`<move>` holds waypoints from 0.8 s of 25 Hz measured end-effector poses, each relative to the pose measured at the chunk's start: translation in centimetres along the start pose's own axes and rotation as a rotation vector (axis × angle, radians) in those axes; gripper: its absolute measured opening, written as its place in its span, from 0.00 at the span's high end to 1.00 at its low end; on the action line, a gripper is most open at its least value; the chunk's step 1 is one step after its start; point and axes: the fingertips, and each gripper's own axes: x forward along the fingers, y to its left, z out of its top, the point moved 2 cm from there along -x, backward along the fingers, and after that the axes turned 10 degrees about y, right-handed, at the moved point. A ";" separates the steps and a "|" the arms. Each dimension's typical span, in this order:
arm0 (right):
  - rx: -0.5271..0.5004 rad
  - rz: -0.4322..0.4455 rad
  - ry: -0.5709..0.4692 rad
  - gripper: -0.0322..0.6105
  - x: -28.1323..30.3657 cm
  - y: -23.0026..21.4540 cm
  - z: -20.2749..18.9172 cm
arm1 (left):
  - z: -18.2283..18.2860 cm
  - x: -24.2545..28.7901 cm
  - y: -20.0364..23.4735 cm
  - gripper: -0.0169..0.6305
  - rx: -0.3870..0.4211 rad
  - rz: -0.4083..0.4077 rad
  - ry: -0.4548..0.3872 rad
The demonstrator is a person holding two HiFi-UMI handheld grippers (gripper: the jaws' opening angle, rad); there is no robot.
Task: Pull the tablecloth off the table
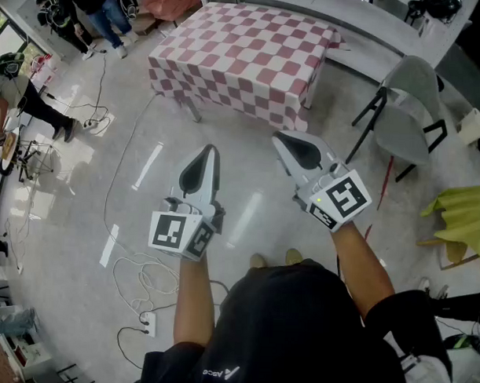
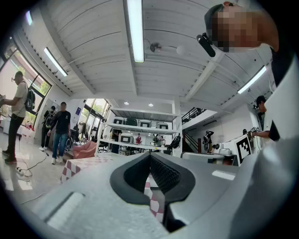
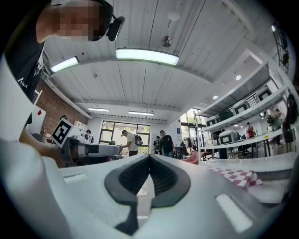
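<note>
Red-and-white checked, the tablecloth (image 1: pixel 245 57) lay draped over the counter (image 1: pixel 192 110) at the top centre of the head view, well apart from both grippers in mid-frame. The left gripper (image 1: pixel 211 150) and right gripper (image 1: pixel 279 138) each had jaws pressed together on nothing. A good approach probably meant reaching the near hem, opening the jaws, and gripping the overhang towards each corner so the pull ran even.
</note>
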 end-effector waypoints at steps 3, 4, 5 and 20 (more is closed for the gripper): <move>-0.001 0.000 0.002 0.95 0.4 0.5 -0.1 | 0.0 -0.2 0.5 0.96 0.002 -0.004 -0.004; 0.000 0.002 -0.002 0.95 0.6 0.7 0.0 | 0.0 -0.4 0.7 0.96 0.001 -0.005 -0.006; 0.002 0.002 -0.008 0.95 0.7 0.8 0.1 | 0.0 -0.5 0.9 0.96 0.000 -0.006 -0.008; -0.016 -0.068 0.008 0.95 5.8 2.2 0.2 | 1.3 -2.2 8.4 0.96 -0.023 -0.022 -0.045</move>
